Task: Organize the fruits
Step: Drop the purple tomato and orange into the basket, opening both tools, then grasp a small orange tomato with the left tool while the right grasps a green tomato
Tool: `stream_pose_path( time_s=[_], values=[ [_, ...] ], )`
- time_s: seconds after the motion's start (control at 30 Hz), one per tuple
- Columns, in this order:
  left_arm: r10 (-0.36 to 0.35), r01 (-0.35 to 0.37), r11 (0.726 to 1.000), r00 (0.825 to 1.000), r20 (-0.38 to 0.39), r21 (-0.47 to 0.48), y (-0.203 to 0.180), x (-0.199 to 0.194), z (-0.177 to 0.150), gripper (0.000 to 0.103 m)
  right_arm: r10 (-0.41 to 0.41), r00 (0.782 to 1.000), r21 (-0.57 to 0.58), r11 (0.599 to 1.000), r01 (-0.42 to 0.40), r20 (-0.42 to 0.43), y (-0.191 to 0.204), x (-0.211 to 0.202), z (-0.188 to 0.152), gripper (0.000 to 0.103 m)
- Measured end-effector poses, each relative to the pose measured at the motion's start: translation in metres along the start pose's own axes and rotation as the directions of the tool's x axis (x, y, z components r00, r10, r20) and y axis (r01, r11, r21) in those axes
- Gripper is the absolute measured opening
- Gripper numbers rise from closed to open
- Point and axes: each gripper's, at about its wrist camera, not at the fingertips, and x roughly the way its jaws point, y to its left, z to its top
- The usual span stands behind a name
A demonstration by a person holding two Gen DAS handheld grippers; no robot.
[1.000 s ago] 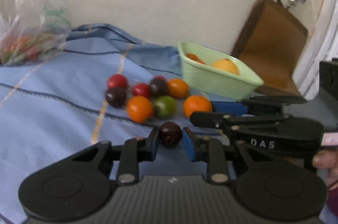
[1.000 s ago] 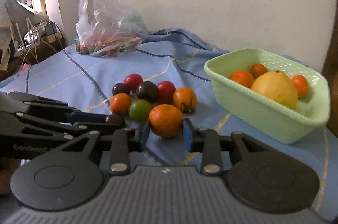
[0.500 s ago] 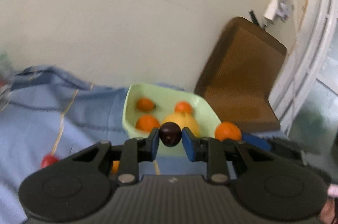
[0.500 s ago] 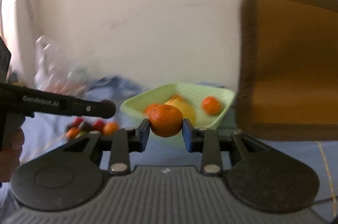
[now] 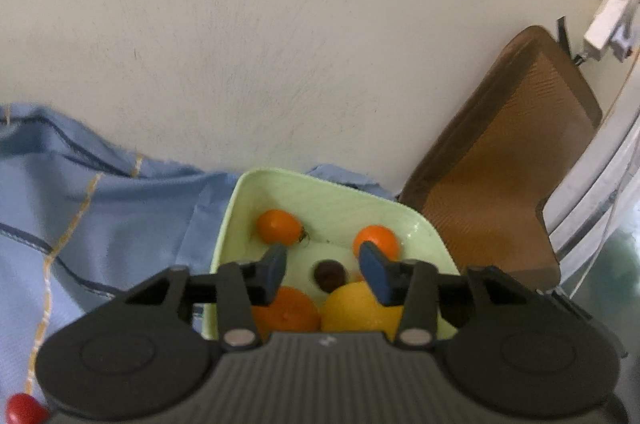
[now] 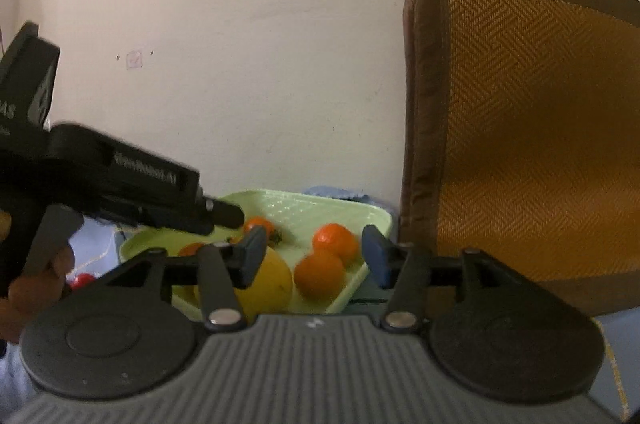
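Both grippers have just been opening, jaws apart and empty: left gripper over the green basket at lower centre, dark fruit inside. Only the right view shows the right gripper, with the brown chair filling its right side.

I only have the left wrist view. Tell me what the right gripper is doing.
Observer: The right gripper is open. Its jaws have just been opening, and nothing is gripped.
Operator: Say whether any fruit is near its pads.
Observer: A blurred orange shows between the fingers, clear of both pads, inside the tray near its right wall.
Operator: Report what is next to that fruit.
Observer: A second orange is just behind it, and the lemon is to its left.
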Motion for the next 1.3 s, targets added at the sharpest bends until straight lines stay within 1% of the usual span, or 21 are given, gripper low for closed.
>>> stream_pose_path(
  time_s=[0.07, 0.13, 0.27, 0.3, 0.33, 0.4, 0.43, 0.47, 0.53, 0.57, 0.63, 0.8, 0.87, 1.0, 1.03, 1.07, 1.13, 1.17, 1.2, 1.27, 1.3],
  values=[
    [-0.003, 0.003, 1.000, 1.000, 0.020, 0.002, 0.000, -0.015, 0.000, 0.043, 0.009, 0.999, 0.002, 1.000, -0.009, 0.031, 0.001, -0.006, 0.001, 0.055],
    [-0.021, 0.022, 1.000, 0.997, 0.069, -0.006, 0.005, -0.045, -0.004, 0.043, 0.036, 0.998, 0.009, 0.999, -0.036, 0.058, 0.001, -0.014, 0.001, 0.055],
    [0.033, -0.029, 0.999, 0.987, 0.154, -0.028, 0.027, -0.107, -0.022, 0.043, 0.135, 0.988, -0.008, 0.991, -0.135, 0.080, 0.010, -0.028, 0.003, 0.053],
    [0.054, -0.047, 0.998, 0.985, 0.165, -0.046, 0.035, -0.122, -0.031, 0.043, 0.164, 0.984, -0.013, 0.986, -0.164, 0.073, 0.014, -0.029, 0.003, 0.051],
    [0.076, -0.066, 0.996, 0.983, 0.169, -0.063, 0.042, -0.133, -0.039, 0.043, 0.197, 0.979, -0.017, 0.980, -0.196, 0.059, 0.018, -0.028, 0.003, 0.047],
    [0.116, -0.103, 0.991, 0.980, 0.162, -0.092, 0.055, -0.152, -0.058, 0.041, 0.265, 0.964, -0.020, 0.964, -0.265, 0.007, 0.029, -0.028, 0.003, 0.043],
    [0.133, -0.119, 0.988, 0.979, 0.152, -0.101, 0.059, -0.157, -0.067, 0.041, 0.293, 0.956, -0.023, 0.956, -0.294, -0.021, 0.035, -0.026, 0.003, 0.038],
    [0.146, -0.131, 0.985, 0.980, 0.139, -0.110, 0.062, -0.161, -0.075, 0.041, 0.314, 0.948, -0.031, 0.948, -0.316, -0.051, 0.042, -0.026, 0.002, 0.036],
    [0.159, -0.146, 0.983, 0.981, 0.112, -0.112, 0.066, -0.165, -0.093, 0.041, 0.330, 0.937, -0.054, 0.940, -0.337, -0.113, 0.057, -0.021, -0.001, 0.035],
    [0.164, -0.153, 0.982, 0.981, 0.106, -0.109, 0.066, -0.167, -0.097, 0.041, 0.334, 0.932, -0.066, 0.936, -0.346, -0.138, 0.064, -0.018, -0.002, 0.032],
    [0.170, -0.160, 0.982, 0.980, 0.101, -0.097, 0.066, -0.166, -0.106, 0.041, 0.342, 0.922, -0.085, 0.929, -0.361, -0.179, 0.077, -0.012, -0.004, 0.031],
    [0.143, -0.133, 0.985, 0.986, 0.086, -0.110, 0.068, -0.160, -0.113, 0.041, 0.405, 0.885, -0.063, 0.901, -0.429, -0.230, 0.103, -0.005, -0.007, 0.032],
    [0.121, -0.109, 0.984, 0.989, 0.085, -0.139, 0.074, -0.160, -0.112, 0.041, 0.419, 0.875, -0.078, 0.891, -0.448, -0.241, 0.112, -0.006, -0.008, 0.033],
    [0.041, -0.025, 0.977, 0.997, 0.072, -0.213, 0.085, -0.156, -0.107, 0.041, 0.431, 0.849, -0.120, 0.867, -0.483, -0.304, 0.127, -0.003, -0.016, 0.034],
    [0.029, -0.012, 0.974, 0.997, 0.072, -0.225, 0.086, -0.154, -0.105, 0.041, 0.429, 0.845, -0.129, 0.864, -0.487, -0.321, 0.130, 0.000, -0.016, 0.036],
    [0.016, 0.000, 0.973, 0.998, 0.068, -0.231, 0.086, -0.150, -0.103, 0.041, 0.425, 0.845, -0.136, 0.863, -0.487, -0.326, 0.133, 0.002, -0.016, 0.042],
    [0.004, 0.010, 0.972, 0.998, 0.056, -0.237, 0.085, -0.142, -0.100, 0.041, 0.403, 0.844, -0.157, 0.864, -0.479, -0.354, 0.139, 0.007, -0.018, 0.044],
    [0.009, 0.003, 0.971, 0.999, 0.052, -0.239, 0.085, -0.138, -0.099, 0.042, 0.397, 0.837, -0.161, 0.862, -0.481, -0.377, 0.141, 0.010, -0.020, 0.044],
    [0.022, -0.008, 0.972, 0.998, 0.057, -0.233, 0.083, -0.137, -0.098, 0.042, 0.397, 0.835, -0.162, 0.860, -0.483, -0.380, 0.142, 0.010, -0.020, 0.043],
    [0.034, -0.019, 0.973, 0.998, 0.059, -0.231, 0.081, -0.133, -0.097, 0.042, 0.411, 0.830, -0.160, 0.854, -0.495, -0.376, 0.139, 0.006, -0.020, 0.033],
    [0.037, -0.022, 0.972, 0.997, 0.060, -0.235, 0.081, -0.133, -0.097, 0.042, 0.410, 0.833, -0.159, 0.856, -0.492, -0.373, 0.138, 0.004, -0.021, 0.033]
  ],
)
